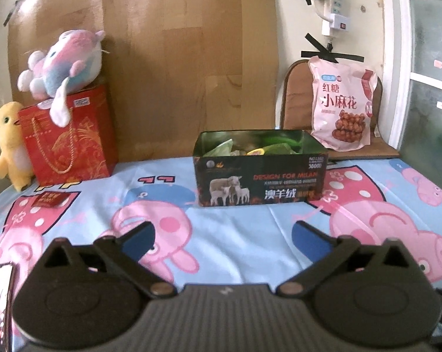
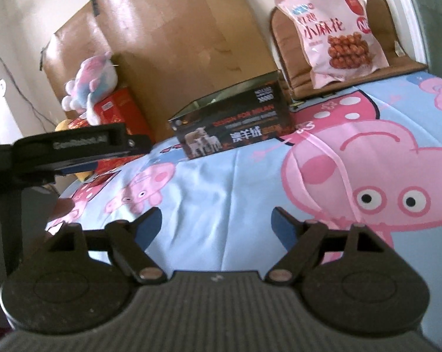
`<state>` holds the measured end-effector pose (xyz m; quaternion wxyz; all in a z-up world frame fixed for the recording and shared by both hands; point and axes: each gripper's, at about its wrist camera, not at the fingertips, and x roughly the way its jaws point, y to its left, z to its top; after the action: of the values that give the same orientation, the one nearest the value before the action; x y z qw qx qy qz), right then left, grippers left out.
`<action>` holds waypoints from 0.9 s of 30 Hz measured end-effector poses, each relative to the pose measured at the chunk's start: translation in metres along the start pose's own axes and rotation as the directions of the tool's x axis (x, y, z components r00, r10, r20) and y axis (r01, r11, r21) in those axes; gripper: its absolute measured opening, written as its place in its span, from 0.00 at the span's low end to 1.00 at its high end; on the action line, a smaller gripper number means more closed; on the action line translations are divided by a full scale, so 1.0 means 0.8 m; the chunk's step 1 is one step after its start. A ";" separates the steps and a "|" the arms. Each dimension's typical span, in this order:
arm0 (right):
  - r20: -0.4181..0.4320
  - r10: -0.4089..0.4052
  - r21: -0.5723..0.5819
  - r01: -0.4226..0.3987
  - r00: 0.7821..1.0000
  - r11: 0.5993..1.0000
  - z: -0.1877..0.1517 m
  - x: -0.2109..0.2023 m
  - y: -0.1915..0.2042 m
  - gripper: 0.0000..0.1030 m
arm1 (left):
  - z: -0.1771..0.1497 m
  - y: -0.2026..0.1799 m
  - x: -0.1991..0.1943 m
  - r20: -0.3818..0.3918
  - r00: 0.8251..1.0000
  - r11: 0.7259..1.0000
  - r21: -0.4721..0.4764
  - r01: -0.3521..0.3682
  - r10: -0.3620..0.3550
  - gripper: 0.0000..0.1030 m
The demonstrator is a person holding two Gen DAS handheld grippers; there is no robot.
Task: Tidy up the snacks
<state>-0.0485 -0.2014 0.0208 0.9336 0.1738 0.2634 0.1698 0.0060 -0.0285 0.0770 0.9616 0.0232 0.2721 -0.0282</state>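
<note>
Tabletop under a pig-print cloth point(image 1: 244, 252), far edge, left to right: yellow chick plush point(image 1: 9, 143) at the far-left corner, red gift bag point(image 1: 71, 138) carrying a pink-and-blue plush point(image 1: 62, 64), open dark tin box point(image 1: 260, 173) holding green snack packets point(image 1: 275, 143) at mid-edge. Beyond the far-right corner, a pink snack bag point(image 1: 342, 105) leans on a chair point(image 1: 294, 96). Left gripper point(image 1: 224, 236) and right gripper point(image 2: 216, 224): jaws spread wide, empty, above the near cloth.
</note>
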 end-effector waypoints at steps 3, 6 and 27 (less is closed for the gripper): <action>0.011 0.000 -0.009 0.000 1.000 1.000 -0.005 -0.009 0.006 0.82 | -0.007 0.003 -0.011 0.012 1.000 1.000 -0.008 -0.009 0.009 1.00; 0.012 -0.002 -0.020 0.002 1.000 1.000 -0.009 -0.017 0.010 0.83 | -0.013 0.003 -0.021 0.035 0.999 1.000 -0.002 -0.022 0.022 1.00; 0.001 -0.040 0.004 0.040 0.999 0.999 -0.015 -0.011 0.000 0.84 | -0.032 0.010 -0.016 -0.008 0.999 0.997 -0.062 0.042 -0.042 1.00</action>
<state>-0.0623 -0.2020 0.0154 0.9367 0.1703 0.2666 0.1503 -0.0174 -0.0182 0.0621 0.9598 -0.0120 0.2776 -0.0398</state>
